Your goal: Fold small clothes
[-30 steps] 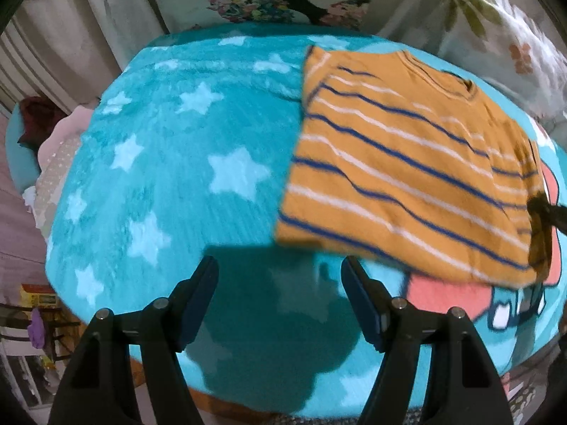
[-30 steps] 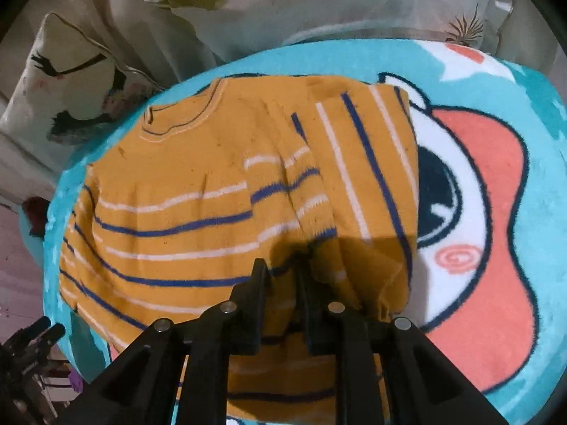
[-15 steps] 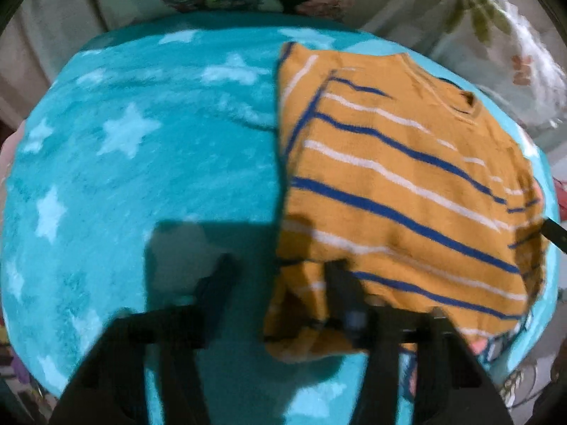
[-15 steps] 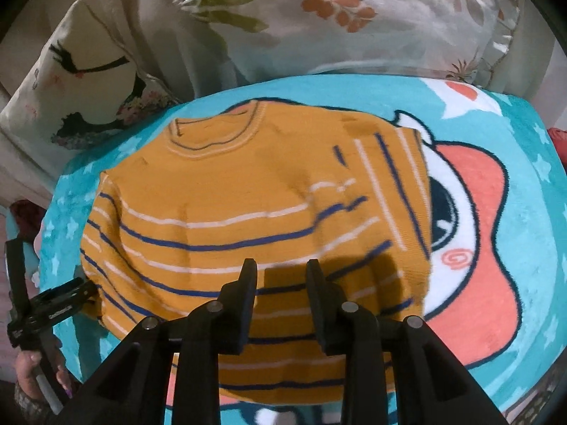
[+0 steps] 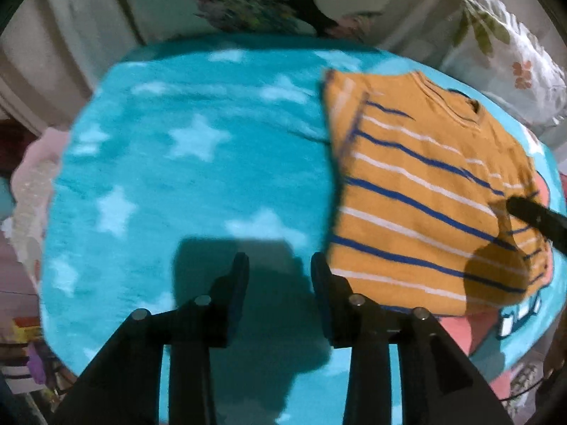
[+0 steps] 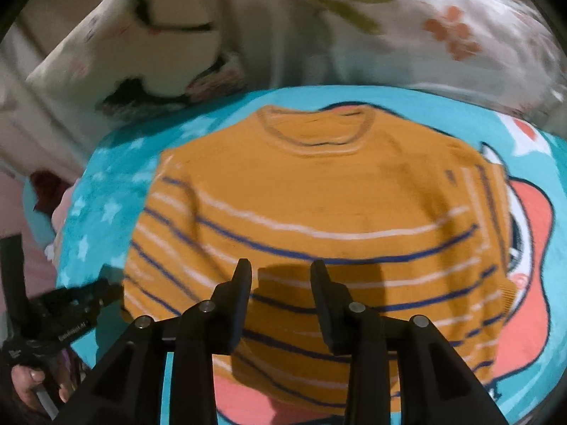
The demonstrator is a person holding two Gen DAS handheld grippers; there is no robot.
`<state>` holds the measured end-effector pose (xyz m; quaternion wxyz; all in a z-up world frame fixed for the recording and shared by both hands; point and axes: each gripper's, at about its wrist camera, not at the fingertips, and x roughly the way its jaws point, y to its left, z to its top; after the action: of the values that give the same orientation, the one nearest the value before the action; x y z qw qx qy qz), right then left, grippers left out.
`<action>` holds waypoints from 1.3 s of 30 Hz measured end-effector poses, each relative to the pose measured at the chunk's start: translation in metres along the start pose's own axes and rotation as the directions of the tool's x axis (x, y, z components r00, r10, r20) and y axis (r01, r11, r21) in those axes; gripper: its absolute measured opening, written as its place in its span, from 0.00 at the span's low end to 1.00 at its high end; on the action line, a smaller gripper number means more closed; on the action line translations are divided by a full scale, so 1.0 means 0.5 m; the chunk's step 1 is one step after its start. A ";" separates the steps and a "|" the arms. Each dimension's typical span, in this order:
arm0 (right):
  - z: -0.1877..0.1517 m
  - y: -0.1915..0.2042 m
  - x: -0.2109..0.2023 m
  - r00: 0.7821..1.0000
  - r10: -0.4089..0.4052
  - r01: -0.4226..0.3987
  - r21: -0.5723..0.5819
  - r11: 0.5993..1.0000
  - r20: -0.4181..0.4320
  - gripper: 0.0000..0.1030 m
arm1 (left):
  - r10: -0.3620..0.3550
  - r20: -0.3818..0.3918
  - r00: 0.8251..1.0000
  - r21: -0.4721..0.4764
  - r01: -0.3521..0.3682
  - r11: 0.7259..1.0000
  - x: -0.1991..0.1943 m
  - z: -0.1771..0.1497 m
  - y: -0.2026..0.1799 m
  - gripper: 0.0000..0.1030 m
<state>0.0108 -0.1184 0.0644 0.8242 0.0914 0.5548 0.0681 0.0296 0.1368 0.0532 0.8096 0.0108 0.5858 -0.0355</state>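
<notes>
An orange sweater with blue and white stripes lies flat on a turquoise star blanket, both sleeves folded in. In the right wrist view the sweater fills the middle, collar at the far side. My left gripper is open and empty, above bare blanket just left of the sweater's hem corner. My right gripper is open and empty, above the sweater's lower part. The right gripper's tip shows in the left wrist view over the sweater's right edge. The left gripper shows at lower left in the right wrist view.
Floral pillows and a white pillow with a dark print lie along the far edge of the blanket. A pink cartoon figure is printed on the blanket right of the sweater. Clutter sits off the left edge.
Both grippers have let go of the sweater and pulled back. The right sleeve fold now lies flat. The left gripper moved left off the hem; the right jaws opened wider.
</notes>
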 end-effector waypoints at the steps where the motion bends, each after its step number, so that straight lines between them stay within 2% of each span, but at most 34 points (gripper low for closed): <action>1: -0.003 0.013 0.006 1.000 0.011 -0.011 -0.016 1.000 -0.009 0.39 | 0.004 0.003 1.000 -0.021 -0.004 1.000 -0.003 0.002 0.017 0.44; 2: -0.006 0.039 0.017 0.999 0.031 -0.033 -0.048 0.998 -0.024 0.39 | 0.008 0.008 1.000 -0.054 -0.008 0.999 -0.004 0.005 0.039 0.50; 4: -0.013 0.077 0.030 0.997 0.063 -0.067 -0.098 0.993 -0.042 0.41 | 0.022 0.014 1.000 -0.119 -0.020 0.993 -0.004 0.006 0.083 0.51; 6: -0.026 0.128 0.041 0.995 0.081 -0.089 -0.177 0.980 -0.055 0.55 | 0.021 0.006 1.000 -0.180 -0.020 0.983 -0.001 0.002 0.127 0.51; 8: -0.045 0.185 0.051 0.995 0.077 -0.091 -0.277 0.956 -0.062 0.64 | 0.015 -0.010 1.000 -0.238 -0.017 0.971 0.006 -0.003 0.167 0.51; 11: -0.080 0.263 0.066 0.992 0.080 -0.115 -0.417 0.902 -0.100 0.65 | 0.025 -0.016 1.000 -0.286 -0.029 0.958 0.005 -0.018 0.215 0.51; 14: -0.122 0.325 0.076 0.998 -0.001 -0.033 -0.563 0.826 -0.060 0.65 | 0.023 -0.017 1.000 -0.314 -0.027 0.949 0.006 -0.028 0.243 0.51; 16: -0.152 0.361 0.098 0.995 -0.094 0.061 -0.661 0.748 -0.014 0.65 | 0.016 -0.020 1.000 -0.324 -0.022 0.946 0.007 -0.032 0.253 0.51; 18: -0.187 0.395 0.132 0.977 -0.204 0.182 -0.747 0.639 0.064 0.65 | 0.006 -0.021 1.000 -0.334 -0.013 0.942 0.010 -0.033 0.257 0.51; 20: -0.199 0.408 0.154 0.964 -0.243 0.231 -0.780 0.581 0.105 0.65 | 0.002 -0.022 1.000 -0.342 -0.009 0.940 0.013 -0.035 0.257 0.51; 22: -0.199 0.415 0.171 0.954 -0.270 0.267 -0.788 0.555 0.134 0.63 | 0.000 -0.023 1.000 -0.348 -0.008 0.937 0.017 -0.035 0.261 0.51; 23: -0.191 0.420 0.174 0.953 -0.264 0.277 -0.779 0.562 0.149 0.63 | 0.001 -0.023 1.000 -0.350 -0.009 0.937 0.018 -0.035 0.264 0.51; 25: -0.172 0.424 0.182 0.956 -0.262 0.265 -0.762 0.591 0.129 0.55 | 0.001 -0.025 1.000 -0.355 -0.010 0.935 0.020 -0.036 0.270 0.51; 27: -0.152 0.425 0.189 0.966 -0.243 0.229 -0.738 0.635 0.091 0.37 | 0.002 -0.028 1.000 -0.356 -0.012 0.935 0.021 -0.038 0.272 0.52; 29: -0.135 0.418 0.190 0.974 -0.218 0.194 -0.698 0.689 0.055 0.24 | 0.008 -0.031 0.999 -0.356 -0.019 0.934 0.020 -0.040 0.271 0.52; 32: -0.118 0.410 0.185 0.984 -0.176 0.155 -0.660 0.735 0.035 0.12 | 0.007 -0.035 0.999 -0.368 -0.019 0.929 0.017 -0.047 0.269 0.52; 35: -0.093 0.391 0.170 0.994 -0.109 0.083 -0.605 0.792 -0.006 0.09 | 0.008 -0.038 0.999 -0.386 -0.022 0.922 0.010 -0.048 0.263 0.52; 37: -0.077 0.373 0.148 0.999 -0.041 0.018 -0.543 0.840 -0.030 0.09 | 0.018 -0.034 0.999 -0.391 -0.029 0.920 -0.002 -0.046 0.252 0.52; 39: -0.048 0.334 0.110 0.997 0.062 -0.072 -0.443 0.893 -0.037 0.09 | 0.031 -0.022 0.999 -0.390 -0.037 0.920 -0.019 -0.043 0.233 0.52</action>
<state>0.0074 0.0579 0.0438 0.8144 -0.0807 0.5299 0.2224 0.0143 0.2549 0.0528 0.7914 -0.1403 0.5871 0.0963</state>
